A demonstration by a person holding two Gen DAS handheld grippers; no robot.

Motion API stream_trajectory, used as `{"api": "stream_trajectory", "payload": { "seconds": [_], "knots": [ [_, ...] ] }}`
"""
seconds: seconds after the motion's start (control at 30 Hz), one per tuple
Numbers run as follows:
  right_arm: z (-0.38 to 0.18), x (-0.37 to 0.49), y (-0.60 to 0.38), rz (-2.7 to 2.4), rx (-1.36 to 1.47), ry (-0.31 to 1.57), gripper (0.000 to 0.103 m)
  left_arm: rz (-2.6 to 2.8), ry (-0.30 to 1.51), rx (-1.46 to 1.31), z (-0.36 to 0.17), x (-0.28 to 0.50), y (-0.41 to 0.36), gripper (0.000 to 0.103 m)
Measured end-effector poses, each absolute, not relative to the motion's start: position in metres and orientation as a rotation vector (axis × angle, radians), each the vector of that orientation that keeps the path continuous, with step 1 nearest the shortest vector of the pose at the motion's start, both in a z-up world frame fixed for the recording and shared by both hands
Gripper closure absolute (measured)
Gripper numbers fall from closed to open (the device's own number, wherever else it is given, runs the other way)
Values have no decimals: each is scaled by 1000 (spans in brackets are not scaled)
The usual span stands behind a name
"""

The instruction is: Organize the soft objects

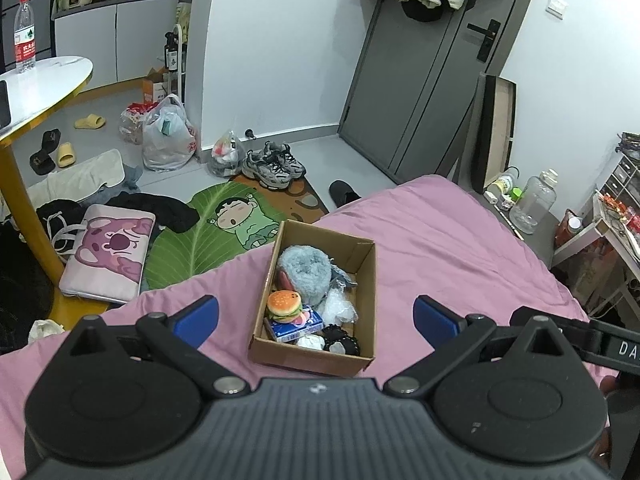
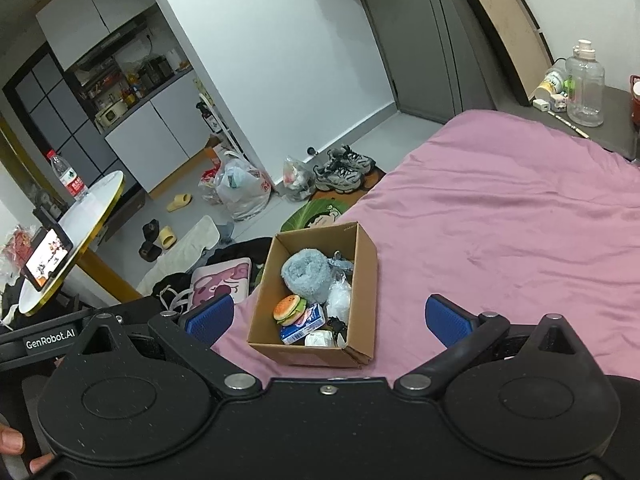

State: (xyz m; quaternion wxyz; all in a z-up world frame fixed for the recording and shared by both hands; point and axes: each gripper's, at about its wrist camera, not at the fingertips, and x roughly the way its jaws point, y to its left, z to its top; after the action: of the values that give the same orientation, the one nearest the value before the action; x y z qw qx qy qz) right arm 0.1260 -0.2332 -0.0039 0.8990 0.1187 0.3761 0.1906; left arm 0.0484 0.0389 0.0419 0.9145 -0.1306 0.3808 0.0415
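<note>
Left wrist view, left to right. Upper left: 1 water bottle [image 1: 25,36] with a red label, upright on 1 round white table [image 1: 48,80] with a yellow rim. On the floor below it: 2 yellow slippers [image 1: 89,121] and 2 black slippers [image 1: 44,151], then 1 pink bear-print bag [image 1: 108,252] at mid left. 2 filled plastic bags [image 1: 168,136] stand against the white wall. 1 leaf-shaped cartoon mat [image 1: 216,232] lies next to the bed; 1 pair of grey sneakers [image 1: 274,164] sits beyond it near the grey door [image 1: 424,72].

Centre: 1 open cardboard box [image 1: 368,304] rests on the pink bedsheet [image 1: 460,248]. Inside, counted: 1 fluffy blue plush [image 1: 306,274] at the far end, 1 burger plush [image 1: 284,305], 1 blue tissue packet [image 1: 298,325] touching the burger, 1 clear crinkled plastic wrap [image 1: 339,309], 1 black scrunchie-like item [image 1: 340,340] in the near corner. Other small pieces there are too hidden to name.

Left gripper [image 1: 316,316]: 2 blue pads spread wide, nothing between them, the box framed in the gap.

Right wrist view: right gripper [image 2: 330,318] likewise wide apart and empty, above the same box. 1 tablet [image 2: 46,258] with a lit screen leans at the table's edge at mid left. 1 large clear jug [image 2: 585,84] stands upper right.
</note>
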Motion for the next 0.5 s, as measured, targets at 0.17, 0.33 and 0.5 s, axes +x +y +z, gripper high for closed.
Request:
{"api": "stream_trajectory", "payload": {
  "seconds": [0.17, 0.33, 0.5],
  "knots": [
    [5, 115, -244, 397, 258, 747, 0, 66, 770, -247, 50, 37, 31, 0],
    [10, 106, -248, 400, 243, 732, 0, 45, 766, -243, 53, 27, 26, 0],
    [13, 97, -249, 400, 211, 721, 0, 41, 758, -233, 57, 18, 24, 0]
  ]
}}
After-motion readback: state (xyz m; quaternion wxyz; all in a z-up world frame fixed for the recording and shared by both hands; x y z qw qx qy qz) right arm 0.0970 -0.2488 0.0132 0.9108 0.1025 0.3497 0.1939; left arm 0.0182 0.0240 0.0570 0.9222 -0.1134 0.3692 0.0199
